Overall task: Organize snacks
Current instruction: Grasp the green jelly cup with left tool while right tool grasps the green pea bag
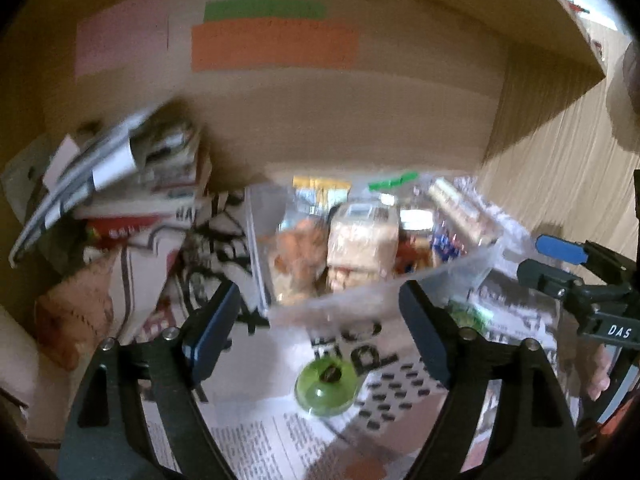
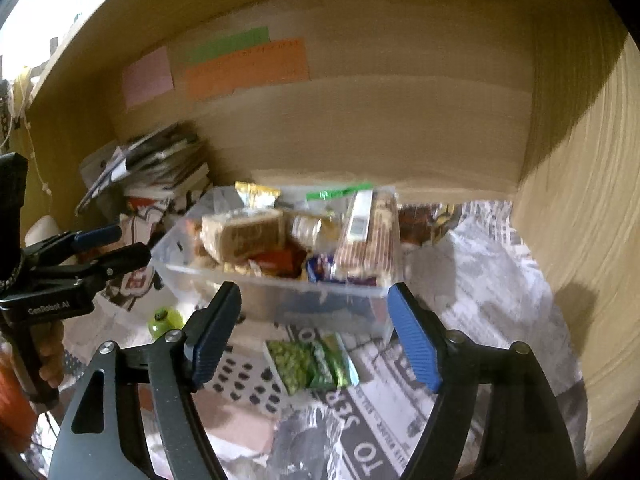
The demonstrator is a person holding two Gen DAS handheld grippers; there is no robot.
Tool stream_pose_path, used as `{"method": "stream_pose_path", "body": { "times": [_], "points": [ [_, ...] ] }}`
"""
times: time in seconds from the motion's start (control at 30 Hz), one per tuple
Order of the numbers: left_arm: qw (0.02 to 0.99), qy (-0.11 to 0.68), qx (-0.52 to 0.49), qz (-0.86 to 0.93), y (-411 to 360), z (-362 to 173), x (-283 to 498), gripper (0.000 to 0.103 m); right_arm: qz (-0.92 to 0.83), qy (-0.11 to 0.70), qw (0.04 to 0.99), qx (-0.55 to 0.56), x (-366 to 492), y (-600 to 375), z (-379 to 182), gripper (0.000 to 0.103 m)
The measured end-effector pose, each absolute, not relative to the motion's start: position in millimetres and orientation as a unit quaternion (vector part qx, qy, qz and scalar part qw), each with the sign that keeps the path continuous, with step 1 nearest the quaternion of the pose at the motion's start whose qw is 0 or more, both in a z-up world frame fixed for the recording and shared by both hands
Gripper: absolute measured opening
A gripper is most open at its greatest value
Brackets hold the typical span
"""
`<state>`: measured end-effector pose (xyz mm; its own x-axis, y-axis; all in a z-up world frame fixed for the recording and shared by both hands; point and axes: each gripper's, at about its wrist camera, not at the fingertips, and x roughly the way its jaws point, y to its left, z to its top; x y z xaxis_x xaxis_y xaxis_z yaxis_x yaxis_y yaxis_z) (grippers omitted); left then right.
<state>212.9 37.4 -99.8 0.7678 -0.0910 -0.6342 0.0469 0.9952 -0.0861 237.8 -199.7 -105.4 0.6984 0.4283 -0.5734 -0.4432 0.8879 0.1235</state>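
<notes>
A domestic storage spot was indicated, seemingly a wood-panelled alcove or cupboard in a home. Walls of light wood grain (image 2: 400, 120) were seen on three sides. Coloured paper notes (image 2: 248, 66) in pink, green and orange were stuck to the back wall. The surface was covered with spread newspaper (image 2: 460, 320). A loose stack of magazines and papers (image 2: 160, 168) was piled in the left corner. A clear plastic bin (image 2: 280, 292) filled with packaged snacks was noted, with a green snack packet (image 2: 312, 364) lying before it.
</notes>
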Motion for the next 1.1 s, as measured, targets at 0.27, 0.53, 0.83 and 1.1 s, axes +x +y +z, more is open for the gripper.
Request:
{"method": "stream_pose_path", "body": {
  "times": [0.27,0.53,0.83,1.1],
  "points": [
    [0.918,0.394,-0.025,-0.039,36.7,-141.5,208.5,0.082,0.243,0.364,0.899,-0.028,241.3,-195.8,-140.4,0.076],
    [0.900,0.432,-0.028,-0.060,34.1,-166.1,210.4,0.062,0.263,0.418,0.869,-0.038,255.3,-182.6,-168.8,0.076],
    [0.896,0.437,-0.024,-0.075,29.1,-176.8,211.2,0.049,0.256,0.444,0.857,-0.056,269.3,-174.6,-187.9,0.076],
    [0.901,0.428,-0.001,-0.075,18.4,-175.1,208.4,0.048,0.252,0.422,0.867,-0.082,259.0,-169.7,-187.6,0.049]
  ]
}}
